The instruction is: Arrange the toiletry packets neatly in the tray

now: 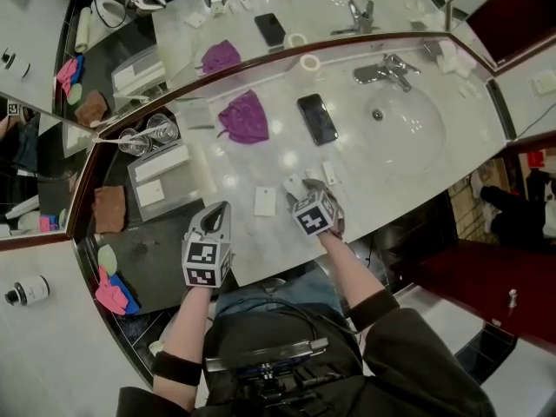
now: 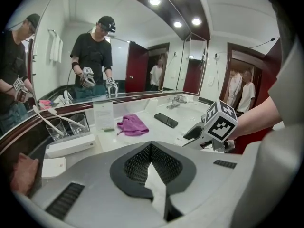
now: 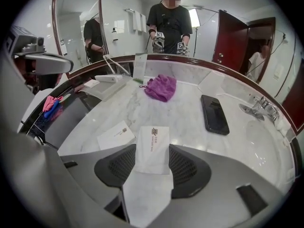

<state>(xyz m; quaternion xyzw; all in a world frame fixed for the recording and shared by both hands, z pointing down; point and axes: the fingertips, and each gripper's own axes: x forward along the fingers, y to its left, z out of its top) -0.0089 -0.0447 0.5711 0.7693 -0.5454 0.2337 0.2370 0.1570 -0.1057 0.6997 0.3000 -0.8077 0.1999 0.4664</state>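
One flat rectangular white packet (image 3: 153, 144) clamped in R gripper (image 3: 153, 152); L gripper (image 2: 150, 144) jaws together; glossy marble counter (image 3: 185, 109).

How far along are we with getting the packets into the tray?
Early. The tray holds a few white items, though I cannot tell whether they are packets. In hand: the right gripper is closed on a white packet at the front of the counter; the left gripper is shut and empty. Left: that packet, plus another loose packet beside it, must go into the tray.
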